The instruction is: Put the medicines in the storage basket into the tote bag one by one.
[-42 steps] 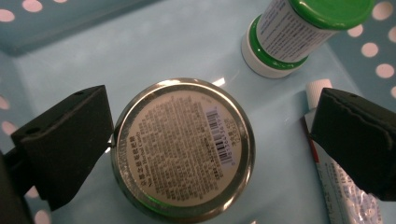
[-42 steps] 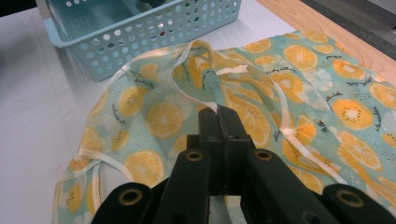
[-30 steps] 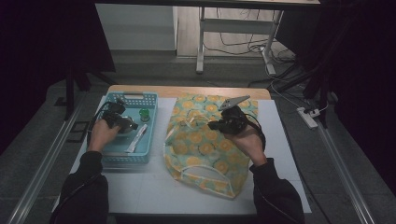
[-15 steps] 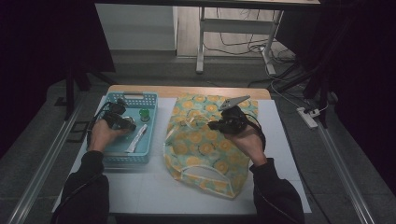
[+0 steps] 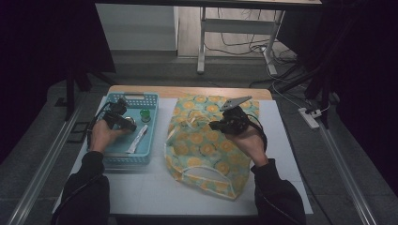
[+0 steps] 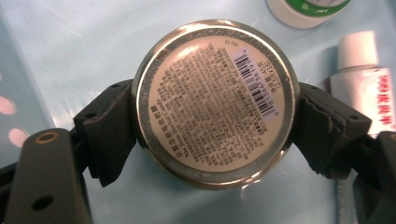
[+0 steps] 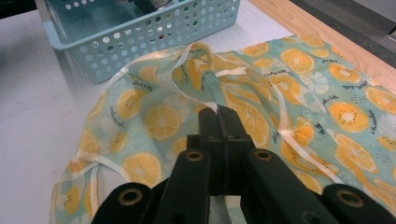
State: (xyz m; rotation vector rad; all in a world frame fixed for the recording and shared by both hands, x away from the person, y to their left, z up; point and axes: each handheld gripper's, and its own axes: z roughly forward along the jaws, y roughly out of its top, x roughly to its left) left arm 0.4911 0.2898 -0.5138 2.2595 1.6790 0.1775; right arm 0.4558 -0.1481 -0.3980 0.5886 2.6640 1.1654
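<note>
Since a second ago the left gripper has drawn slightly toward the basket's left wall, over the basket floor. Its jaws clamp a round tin by the rim, label facing the camera; a white tube is cut off at the edge. The right gripper, forearm angled inward, is pinched closed, probably on a fold of the fruit-print bag near the worktop's middle.

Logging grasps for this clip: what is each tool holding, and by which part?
The left tool clamps a round tin by its opposite side edges, above the blue basket. The right tool is shut on a fold of the fruit-print bag near its cream strap.
</note>
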